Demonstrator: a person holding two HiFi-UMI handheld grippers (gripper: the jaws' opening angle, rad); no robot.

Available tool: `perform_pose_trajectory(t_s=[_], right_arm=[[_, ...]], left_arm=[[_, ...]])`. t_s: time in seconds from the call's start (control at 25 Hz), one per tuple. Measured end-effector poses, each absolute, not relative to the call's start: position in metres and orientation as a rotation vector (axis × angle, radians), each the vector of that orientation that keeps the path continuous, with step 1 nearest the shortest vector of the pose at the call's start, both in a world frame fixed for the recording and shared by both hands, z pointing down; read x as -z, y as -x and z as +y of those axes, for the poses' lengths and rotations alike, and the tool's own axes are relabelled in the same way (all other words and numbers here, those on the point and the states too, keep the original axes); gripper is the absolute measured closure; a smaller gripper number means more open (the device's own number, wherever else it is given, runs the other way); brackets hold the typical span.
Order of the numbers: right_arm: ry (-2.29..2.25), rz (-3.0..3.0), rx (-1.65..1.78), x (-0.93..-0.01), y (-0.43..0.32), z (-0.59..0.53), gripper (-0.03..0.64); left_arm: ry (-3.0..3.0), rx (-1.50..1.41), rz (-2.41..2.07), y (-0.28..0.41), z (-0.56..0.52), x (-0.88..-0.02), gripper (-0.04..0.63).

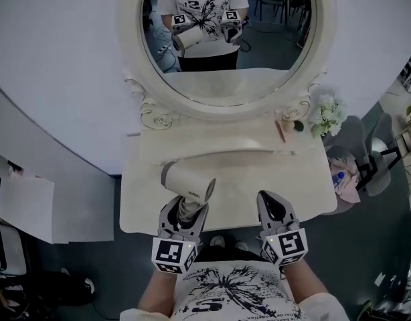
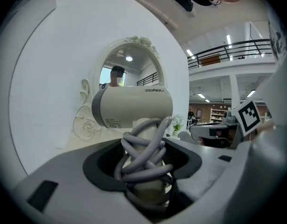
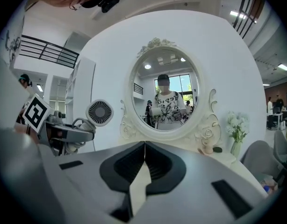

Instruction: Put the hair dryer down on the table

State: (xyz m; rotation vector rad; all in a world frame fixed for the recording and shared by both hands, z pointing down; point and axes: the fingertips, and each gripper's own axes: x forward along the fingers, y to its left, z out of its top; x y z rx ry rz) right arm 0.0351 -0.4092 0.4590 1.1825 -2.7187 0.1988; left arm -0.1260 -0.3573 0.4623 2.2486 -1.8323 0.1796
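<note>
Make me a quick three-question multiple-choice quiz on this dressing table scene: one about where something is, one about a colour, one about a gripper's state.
1. Where do the flowers stand on the table?
A. At its right end, beside the mirror
B. At its left end
C. At its front edge

2. What colour is the cord wound round the hair dryer handle?
A. Red
B. Grey
C. Yellow

3. How are the right gripper jaws?
A. Wide apart
B. Shut on the hair dryer
C. Shut, with nothing between them

Answers:
1 A: the head view shows the flowers right of the mirror.
2 B: the left gripper view shows grey loops round the handle.
3 C: the right gripper view shows the jaws meeting, and it is the left gripper that holds the hair dryer.
</note>
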Motion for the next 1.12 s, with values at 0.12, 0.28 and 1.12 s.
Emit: perform_pose_trajectory(t_s=[0.12, 0.28, 1.12], right_arm=[[-1.157, -2.742, -0.148, -0.466, -0.029, -0.423, 0.598], [-1.103, -2.743, -0.147, -0.480, -0.026, -0.441, 0.600], [-1.000, -2.619, -0.362, -0.569, -0.033, -0.483, 0.600]], left_arm=[[-2.198, -0.204, -1.839, 0.132, -0.368, -0.481, 0.351], [-2.112, -0.207, -1.833, 0.133, -0.377, -0.501, 0.351], [-1.807, -0.525, -1.664, 0.136, -0.437, -0.686, 0.351]])
